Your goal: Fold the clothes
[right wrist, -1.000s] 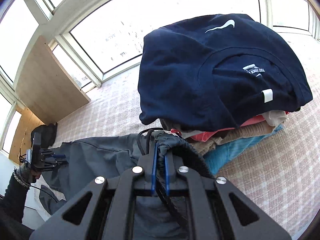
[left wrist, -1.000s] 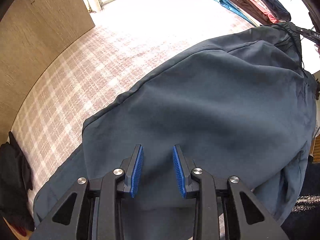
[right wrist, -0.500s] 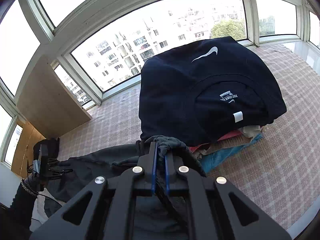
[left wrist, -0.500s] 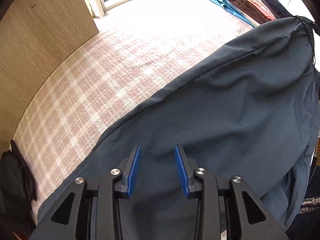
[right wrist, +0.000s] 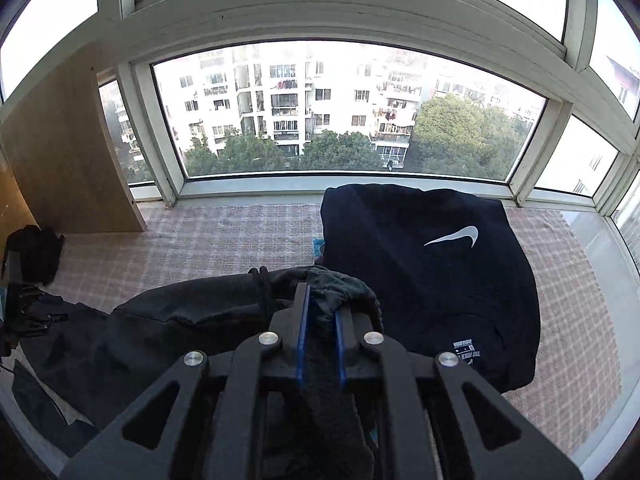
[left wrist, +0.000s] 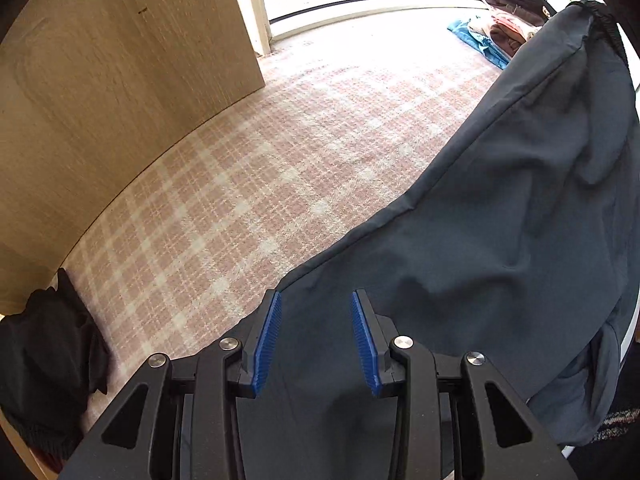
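Observation:
Dark grey trousers point(left wrist: 500, 248) hang stretched in the air, their elastic waistband point(left wrist: 600, 16) high at the upper right. My left gripper point(left wrist: 315, 300) is open, its blue pads apart, with the trouser fabric lying between and under the fingers. My right gripper point(right wrist: 320, 308) is shut on the bunched waistband point(right wrist: 340, 284) of the trousers point(right wrist: 180, 312), which sag away to the left toward the left gripper point(right wrist: 28, 308).
A pink plaid cover point(left wrist: 260, 184) lies below. A wooden panel point(left wrist: 100, 92) stands at the left. A stack of folded clothes point(left wrist: 500, 28) with a navy Nike top point(right wrist: 432, 264) lies by the window point(right wrist: 340, 108). A black garment point(left wrist: 44, 352) lies at the left edge.
My right gripper has lifted the waistband higher, raising the trousers off the cover and uncovering more plaid. The right wrist view has tilted up to the window. My left gripper stays open.

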Demonstrator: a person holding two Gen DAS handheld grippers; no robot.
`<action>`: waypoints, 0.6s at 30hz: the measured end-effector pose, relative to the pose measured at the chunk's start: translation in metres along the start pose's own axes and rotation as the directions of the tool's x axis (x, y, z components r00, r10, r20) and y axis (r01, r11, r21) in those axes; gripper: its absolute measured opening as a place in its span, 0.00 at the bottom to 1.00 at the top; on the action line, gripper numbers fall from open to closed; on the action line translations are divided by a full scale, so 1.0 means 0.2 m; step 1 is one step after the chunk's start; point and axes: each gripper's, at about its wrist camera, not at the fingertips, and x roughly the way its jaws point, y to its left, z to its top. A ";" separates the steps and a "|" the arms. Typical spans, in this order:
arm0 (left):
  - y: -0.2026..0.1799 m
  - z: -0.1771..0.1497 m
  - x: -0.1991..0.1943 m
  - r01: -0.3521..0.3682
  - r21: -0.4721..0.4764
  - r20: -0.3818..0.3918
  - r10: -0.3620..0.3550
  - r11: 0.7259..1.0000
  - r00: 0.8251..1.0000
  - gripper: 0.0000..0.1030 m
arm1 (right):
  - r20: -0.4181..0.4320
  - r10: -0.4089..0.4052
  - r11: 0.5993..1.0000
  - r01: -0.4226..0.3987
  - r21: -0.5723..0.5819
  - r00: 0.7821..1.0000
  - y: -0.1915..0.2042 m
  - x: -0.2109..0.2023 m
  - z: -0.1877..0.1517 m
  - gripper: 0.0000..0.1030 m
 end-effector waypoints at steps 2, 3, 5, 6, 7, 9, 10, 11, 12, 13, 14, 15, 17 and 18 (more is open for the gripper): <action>0.05 -0.08 -0.08 -0.016 -0.034 0.019 0.016 0.999 1.000 0.33 | -0.057 0.018 1.000 -0.019 -0.023 0.998 0.02 0.05 -0.01 0.13; 0.07 -0.10 -0.12 -0.022 -0.048 0.025 0.023 0.999 0.999 0.33 | -0.073 0.033 0.999 -0.035 -0.023 0.997 0.03 0.06 -0.03 0.14; 0.05 -0.22 -0.24 -0.031 -0.078 0.032 0.033 0.996 0.999 0.34 | -0.092 0.031 0.999 -0.033 -0.026 0.995 0.02 0.06 -0.07 0.26; 0.04 -0.27 -0.30 -0.030 -0.094 0.033 0.033 0.995 0.999 0.36 | -0.099 0.026 0.999 -0.029 -0.028 0.995 0.01 0.05 -0.09 0.30; 0.01 -0.35 -0.36 -0.026 -0.113 0.024 0.029 0.993 0.999 0.37 | -0.106 0.017 0.999 -0.020 -0.030 0.994 0.00 0.05 -0.10 0.38; -0.05 -0.50 -0.43 -0.022 -0.117 0.000 0.022 0.993 1.000 0.37 | -0.111 -0.004 1.000 0.002 -0.024 0.994 -0.04 0.02 -0.13 0.40; -0.09 -0.59 -0.46 -0.016 -0.111 -0.018 0.014 0.994 1.000 0.37 | -0.104 -0.011 1.000 0.011 -0.007 0.994 -0.06 0.00 -0.14 0.40; -0.13 -0.68 -0.48 -0.013 -0.112 -0.035 0.009 0.994 0.999 0.37 | -0.092 0.000 1.000 0.002 0.016 0.996 -0.07 -0.04 -0.15 0.40; -0.14 -0.76 -0.50 -0.022 -0.137 -0.049 0.016 0.990 0.999 0.37 | -0.078 0.037 0.999 -0.034 0.034 0.996 -0.07 -0.08 -0.18 0.40; -0.15 -0.84 -0.52 -0.033 -0.163 -0.062 0.023 0.986 0.998 0.37 | -0.064 0.084 0.996 -0.081 0.047 0.994 -0.06 -0.12 -0.20 0.40; -0.14 -0.93 -0.56 -0.040 -0.216 -0.067 0.026 0.976 0.997 0.37 | -0.054 0.123 0.992 -0.120 0.047 0.991 -0.03 -0.15 -0.24 0.40; -0.12 -1.02 -0.60 -0.040 -0.267 -0.066 0.023 0.963 0.998 0.37 | -0.051 0.149 0.988 -0.148 0.033 0.987 0.02 -0.18 -0.27 0.40; -0.09 -1.19 -0.66 -0.079 -0.362 -0.075 0.056 0.929 0.996 0.37 | -0.061 0.200 0.979 -0.201 -0.023 0.978 0.15 -0.21 -0.36 0.40; -0.07 -1.27 -0.70 -0.099 -0.408 -0.081 0.072 0.908 0.994 0.37 | -0.077 0.231 0.971 -0.235 -0.053 0.970 0.24 -0.21 -0.41 0.40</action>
